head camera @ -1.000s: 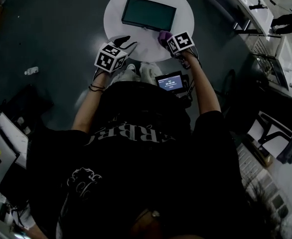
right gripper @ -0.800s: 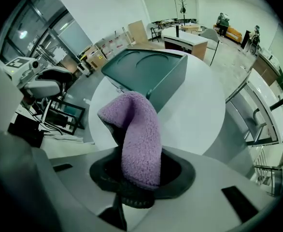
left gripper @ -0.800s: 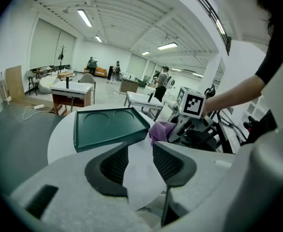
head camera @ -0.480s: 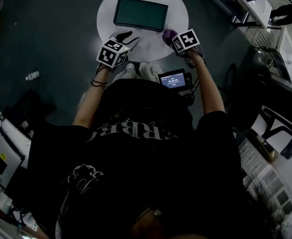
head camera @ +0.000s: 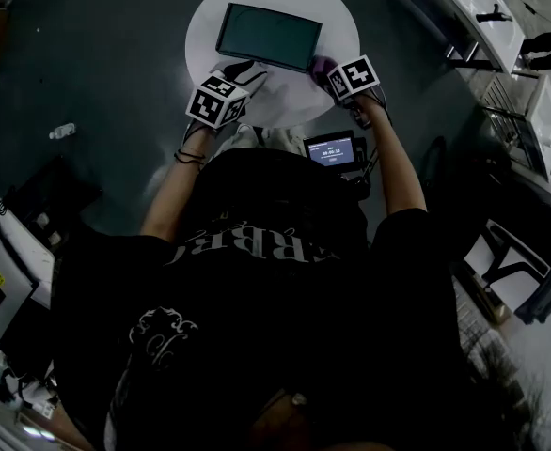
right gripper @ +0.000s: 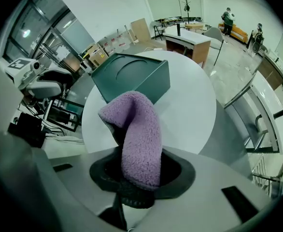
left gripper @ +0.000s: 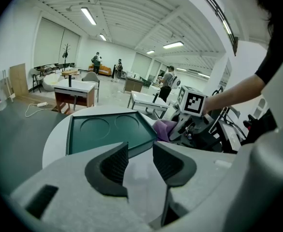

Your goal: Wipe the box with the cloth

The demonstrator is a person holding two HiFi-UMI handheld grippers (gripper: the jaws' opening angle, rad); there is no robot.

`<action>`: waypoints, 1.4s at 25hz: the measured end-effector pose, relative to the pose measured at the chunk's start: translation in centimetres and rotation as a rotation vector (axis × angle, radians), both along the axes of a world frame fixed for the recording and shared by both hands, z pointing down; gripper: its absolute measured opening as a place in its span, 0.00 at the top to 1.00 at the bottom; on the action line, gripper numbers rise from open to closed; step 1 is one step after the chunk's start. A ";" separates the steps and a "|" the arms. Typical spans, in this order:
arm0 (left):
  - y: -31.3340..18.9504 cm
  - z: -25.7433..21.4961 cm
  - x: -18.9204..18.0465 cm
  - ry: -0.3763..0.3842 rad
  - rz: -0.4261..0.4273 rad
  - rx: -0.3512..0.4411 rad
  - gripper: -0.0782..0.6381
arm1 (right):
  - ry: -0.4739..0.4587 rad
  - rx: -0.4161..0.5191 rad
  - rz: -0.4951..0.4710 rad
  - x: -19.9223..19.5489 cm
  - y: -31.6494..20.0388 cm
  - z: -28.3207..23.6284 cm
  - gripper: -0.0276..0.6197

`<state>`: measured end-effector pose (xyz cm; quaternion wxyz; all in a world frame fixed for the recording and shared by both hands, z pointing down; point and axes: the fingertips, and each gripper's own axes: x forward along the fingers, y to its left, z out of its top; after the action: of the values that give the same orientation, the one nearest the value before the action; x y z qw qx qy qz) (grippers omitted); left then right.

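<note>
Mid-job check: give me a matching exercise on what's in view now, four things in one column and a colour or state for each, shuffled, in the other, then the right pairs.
Things
1. box
2. cloth
3. left tongs
4. table

Colour or state
a. white and round
b. open, nothing between them
c. purple, clamped in the right tongs
d. dark green, lying on the table

Pairs: 1-d, 2-c, 3-b, 4-a
</note>
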<state>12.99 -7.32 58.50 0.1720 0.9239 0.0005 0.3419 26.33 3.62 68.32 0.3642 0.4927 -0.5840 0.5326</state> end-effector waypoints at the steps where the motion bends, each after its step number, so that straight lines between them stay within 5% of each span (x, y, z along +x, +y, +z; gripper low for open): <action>1: -0.3 0.2 0.1 -0.004 -0.014 -0.002 0.68 | 0.001 -0.001 -0.009 0.5 -0.4 0.0 0.77; 22: -5.0 1.7 0.1 -0.032 -0.266 -0.051 0.68 | 0.095 -0.036 -0.222 11.0 -10.6 -0.5 0.77; 35: -6.0 2.4 -2.9 -0.031 -0.390 -0.072 0.68 | 0.080 -0.078 -0.562 8.7 -16.3 -0.3 0.77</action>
<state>10.13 -13.31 60.93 0.2681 0.8943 -0.1688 0.3160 35.02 -12.70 68.04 0.5391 0.3178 -0.6618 0.4129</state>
